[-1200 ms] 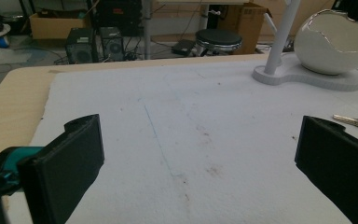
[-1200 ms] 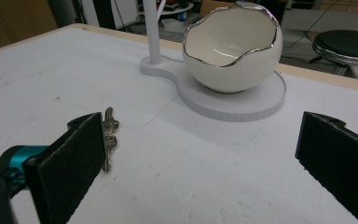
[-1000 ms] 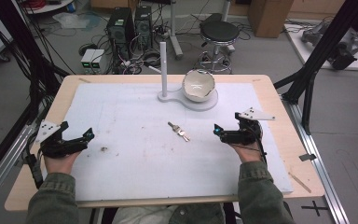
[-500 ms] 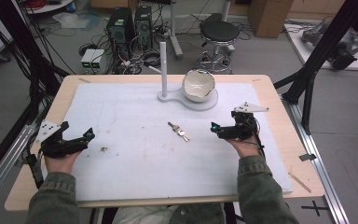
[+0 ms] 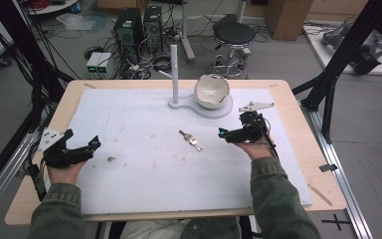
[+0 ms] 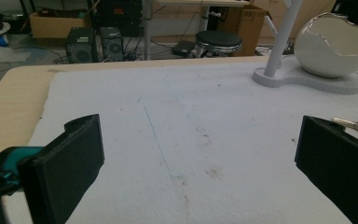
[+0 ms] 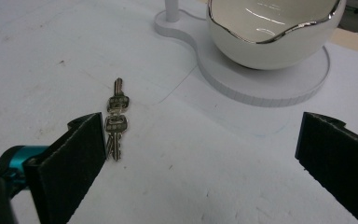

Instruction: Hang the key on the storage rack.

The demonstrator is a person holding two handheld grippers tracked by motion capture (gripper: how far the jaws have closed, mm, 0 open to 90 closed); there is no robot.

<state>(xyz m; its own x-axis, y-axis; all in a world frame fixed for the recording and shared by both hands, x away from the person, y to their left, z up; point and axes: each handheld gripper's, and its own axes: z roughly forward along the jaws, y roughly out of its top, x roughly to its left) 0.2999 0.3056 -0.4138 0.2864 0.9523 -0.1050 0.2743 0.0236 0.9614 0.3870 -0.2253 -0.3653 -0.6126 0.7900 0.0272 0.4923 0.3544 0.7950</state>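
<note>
Silver keys (image 5: pixel 191 140) lie ungrasped on the tabletop (image 5: pixel 129 174); your right tongs (image 5: pixel 227 134) gape nearby, left tongs (image 5: pixel 87 148) also open.

We hold the left hand-held gripper (image 5: pixel 82 149) low at our left side, forearm coming in from the bottom edge, its jaws spread wide apart with nothing between them. Our right hand-held gripper (image 5: pixel 231 133) sits farther forward, pointing leftward, wrist turned inward, its jaws likewise spread wide and holding nothing
</note>
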